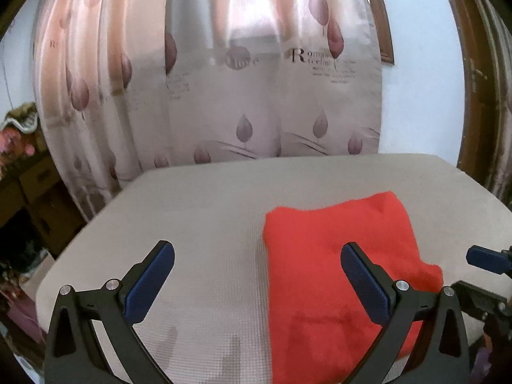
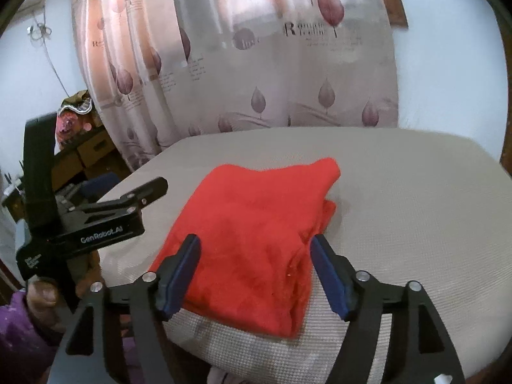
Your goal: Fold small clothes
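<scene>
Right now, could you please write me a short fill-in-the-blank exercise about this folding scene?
1. The folded cloth lying on the table is ____ in colour.
2. The jaws of the left gripper stand ____, with nothing held between them.
3. Behind the table hangs a ____ printed with leaves.
4. The right gripper holds ____; the cloth lies free below it.

Missing words: red; open; curtain; nothing

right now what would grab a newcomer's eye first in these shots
The bright red folded cloth lying on the pale grey padded surface stands out first. Next, the open left gripper and right gripper, holding nothing. Behind hangs a pinkish curtain printed with leaves.
</scene>
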`<move>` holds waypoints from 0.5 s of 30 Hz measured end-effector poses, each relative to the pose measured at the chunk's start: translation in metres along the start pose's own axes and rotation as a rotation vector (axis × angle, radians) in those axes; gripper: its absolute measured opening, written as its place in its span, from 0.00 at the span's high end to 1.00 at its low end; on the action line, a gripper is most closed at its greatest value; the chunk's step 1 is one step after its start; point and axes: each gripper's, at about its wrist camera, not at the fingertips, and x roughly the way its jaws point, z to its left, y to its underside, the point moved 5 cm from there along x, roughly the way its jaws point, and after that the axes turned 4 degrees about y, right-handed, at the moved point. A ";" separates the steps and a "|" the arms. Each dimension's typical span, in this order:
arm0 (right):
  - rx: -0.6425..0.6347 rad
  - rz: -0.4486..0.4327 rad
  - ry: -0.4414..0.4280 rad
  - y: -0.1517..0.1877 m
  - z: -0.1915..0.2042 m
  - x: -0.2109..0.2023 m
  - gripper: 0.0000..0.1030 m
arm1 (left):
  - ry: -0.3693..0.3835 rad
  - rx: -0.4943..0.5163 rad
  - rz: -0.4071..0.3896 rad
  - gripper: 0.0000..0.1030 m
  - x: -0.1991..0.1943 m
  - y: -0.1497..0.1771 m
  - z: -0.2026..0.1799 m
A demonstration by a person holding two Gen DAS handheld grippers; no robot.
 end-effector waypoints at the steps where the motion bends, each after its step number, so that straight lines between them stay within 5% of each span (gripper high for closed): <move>1: -0.007 -0.001 0.000 0.000 0.001 -0.002 0.32 | -0.007 0.005 -0.019 0.00 -0.005 -0.003 -0.002; 7: -0.005 -0.032 0.019 -0.002 0.001 -0.018 0.29 | 0.007 -0.008 -0.127 0.00 -0.034 -0.017 -0.002; 15: -0.004 -0.047 0.015 -0.003 0.006 -0.025 0.24 | 0.057 -0.074 -0.119 0.00 -0.044 -0.027 0.004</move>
